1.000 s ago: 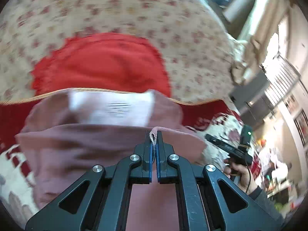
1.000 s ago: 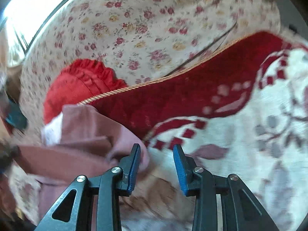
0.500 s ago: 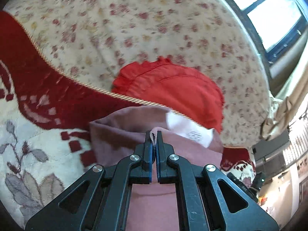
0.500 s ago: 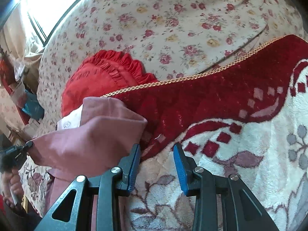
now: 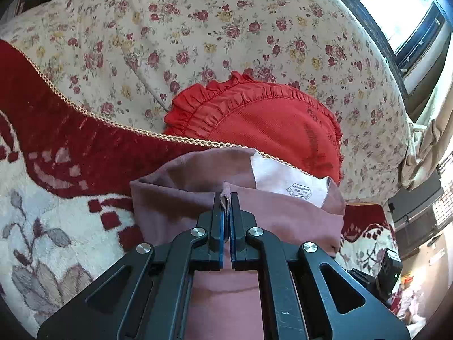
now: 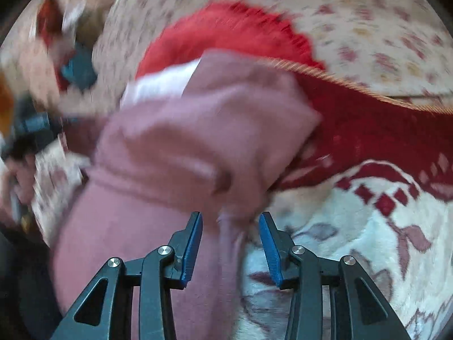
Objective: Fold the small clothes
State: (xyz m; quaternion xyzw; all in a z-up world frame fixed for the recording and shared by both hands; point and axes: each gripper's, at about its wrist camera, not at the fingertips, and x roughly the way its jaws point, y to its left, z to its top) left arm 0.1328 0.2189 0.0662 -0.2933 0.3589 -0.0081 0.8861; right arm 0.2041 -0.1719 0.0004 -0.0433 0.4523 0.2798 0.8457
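Left tongs (image 5: 226, 202) pinch the pink garment (image 5: 283, 215); right tongs (image 6: 230, 236) straddle its edge, apart.

In your left wrist view, the dusty-pink cotton garment (image 5: 283, 215) fills the lower centre of the frame, lying on the red-and-cream patterned plush blanket (image 5: 56, 198), which spreads to the left and lower left. Your left gripper (image 5: 226, 201) sits at the bottom centre, clamped on a fold of that garment. Behind the garment, at centre right, the red ruffled cushion (image 5: 269, 121) rests against the floral-print sofa back (image 5: 198, 28) across the top. In your right wrist view, your right gripper (image 6: 230, 226) stands parted at the bottom centre, with the garment's edge between its fingers.
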